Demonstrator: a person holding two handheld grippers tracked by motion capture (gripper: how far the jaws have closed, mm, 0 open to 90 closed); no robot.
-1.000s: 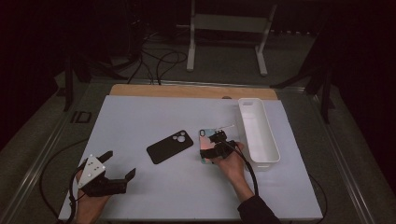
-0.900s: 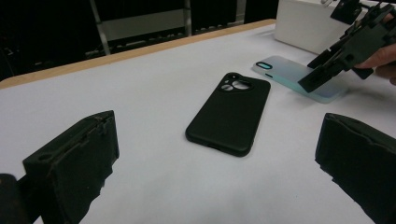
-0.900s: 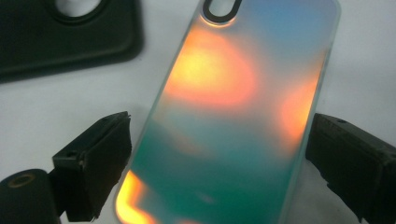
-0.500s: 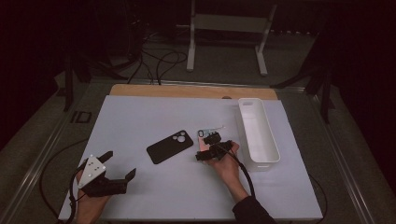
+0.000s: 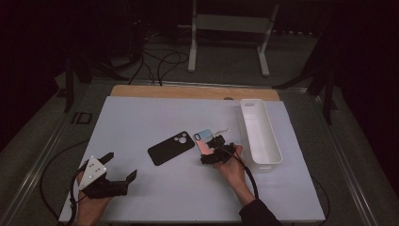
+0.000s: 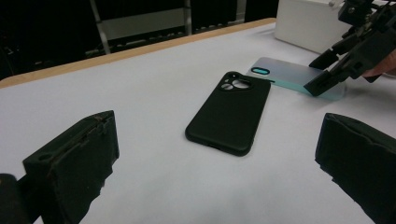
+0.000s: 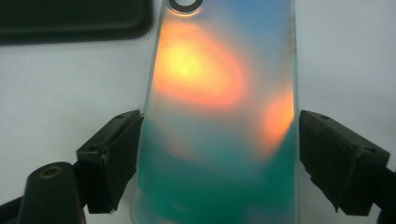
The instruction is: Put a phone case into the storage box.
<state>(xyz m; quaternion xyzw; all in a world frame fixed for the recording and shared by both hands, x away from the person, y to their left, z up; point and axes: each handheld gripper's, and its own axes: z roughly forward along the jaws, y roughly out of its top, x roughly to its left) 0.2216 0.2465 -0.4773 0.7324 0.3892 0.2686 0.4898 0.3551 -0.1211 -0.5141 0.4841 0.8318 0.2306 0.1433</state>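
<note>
A black phone case [image 5: 171,147] [image 6: 231,112] lies camera side up in the middle of the white table top. Just right of it a translucent teal and orange phone case [image 5: 203,137] [image 6: 289,74] [image 7: 219,84] lies flat. My right gripper [image 5: 211,151] [image 7: 224,135] is open, one jaw on each side of this case's near end. The left jaw touches its edge and a thin gap shows at the right jaw. My left gripper [image 5: 117,176] [image 6: 219,140] rests open near the front left, pointing at the black case, with nothing between its jaws.
A long white tray [image 5: 270,153] [image 6: 303,23] stands right of the right hand, along the table's right side. A wooden strip [image 5: 188,92] runs along the far edge. Cables trail from both grippers toward the front edge.
The right gripper has shifted slightly left and settled over the near end of the teal and orange case. The left gripper and the black case have not moved.
</note>
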